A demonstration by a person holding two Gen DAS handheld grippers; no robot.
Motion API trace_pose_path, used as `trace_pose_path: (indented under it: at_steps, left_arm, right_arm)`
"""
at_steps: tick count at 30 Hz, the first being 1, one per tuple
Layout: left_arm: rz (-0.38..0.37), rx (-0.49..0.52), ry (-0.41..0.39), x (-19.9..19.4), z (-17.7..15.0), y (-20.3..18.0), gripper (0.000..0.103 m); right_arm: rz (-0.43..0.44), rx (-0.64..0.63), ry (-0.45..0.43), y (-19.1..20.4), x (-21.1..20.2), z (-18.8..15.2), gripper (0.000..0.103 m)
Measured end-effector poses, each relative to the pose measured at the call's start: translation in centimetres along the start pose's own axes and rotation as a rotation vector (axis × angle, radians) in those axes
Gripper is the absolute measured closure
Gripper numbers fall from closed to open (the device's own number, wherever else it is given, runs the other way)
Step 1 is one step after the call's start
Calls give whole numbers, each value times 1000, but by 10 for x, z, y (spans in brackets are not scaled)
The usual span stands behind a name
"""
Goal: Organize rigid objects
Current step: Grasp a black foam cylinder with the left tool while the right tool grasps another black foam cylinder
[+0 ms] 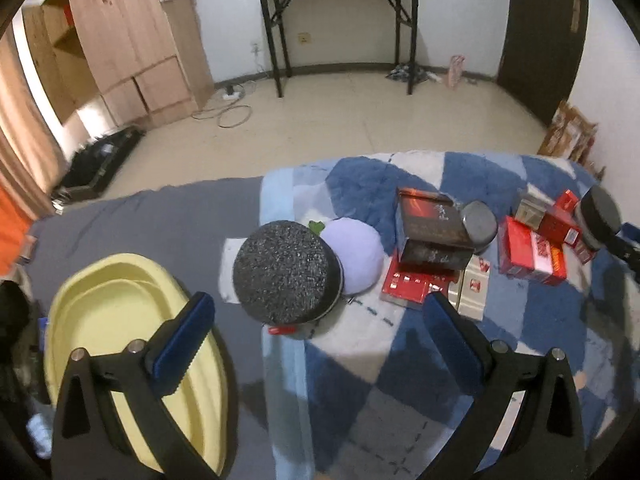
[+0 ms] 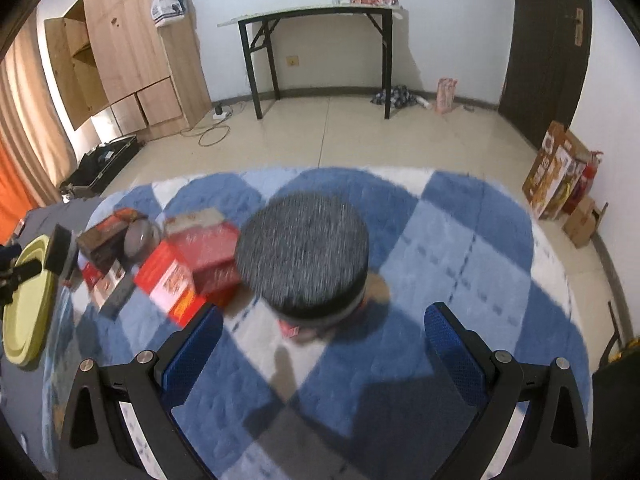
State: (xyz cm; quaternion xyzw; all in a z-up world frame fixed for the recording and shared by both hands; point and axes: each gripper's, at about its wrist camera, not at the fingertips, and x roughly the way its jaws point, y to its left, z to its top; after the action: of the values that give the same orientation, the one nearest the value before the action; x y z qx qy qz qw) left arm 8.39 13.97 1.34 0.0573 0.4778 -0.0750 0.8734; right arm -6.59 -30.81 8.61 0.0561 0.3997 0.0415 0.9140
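While both of my grippers hover tilted down over the blue checked blanket [image 2: 460, 240], the left gripper [image 1: 316, 320] and right gripper [image 2: 322, 330] each stand wide open, holding nothing. Ahead of my left jaws and to their right lies a cluster of red boxes [image 1: 532, 252], with one dark box [image 1: 434, 228] and one round tin [image 1: 480, 222]; I cannot count the red ones. One yellow basin [image 1: 112, 312] sits at the left finger.

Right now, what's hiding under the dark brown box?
The dark brown box sits on flat red packs, which lie on the checked blue blanket. A round grey tin leans beside it. Whatever is directly beneath the box is covered.
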Motion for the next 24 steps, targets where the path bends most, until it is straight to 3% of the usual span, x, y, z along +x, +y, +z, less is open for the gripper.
trace_pose_path:
  at_steps: [6,10,11,13,14,18,21,24]
  left_arm:
    - [13,-34,-43,19,12,14,0]
    - [-41,-74,-14,34,15,23,1]
    - [-38,-66,-5,37,15,23,7]
    - [-43,-52,13,44,14,23,31]
    - [-49,-57,14,44,14,24,30]
    - [-86,-99,-41,25,10,30,31]
    - [-102,-122,-98,-7,6,43,31]
    - [-71,-148,-135,-39,1,74,31]
  right_arm:
    - [7,-28,-7,4,22,15,3]
    - [20,-33,0,2,35,20,9]
    - [22,-31,3,1,38,21,17]
    - [33,-30,8,0,42,22,29]
    - [49,-38,9,0,44,22,34]
    - [51,-56,4,1,40,20,34]
    - [34,-62,-45,2,17,22,34]
    - [57,-118,-104,20,-20,38,34]
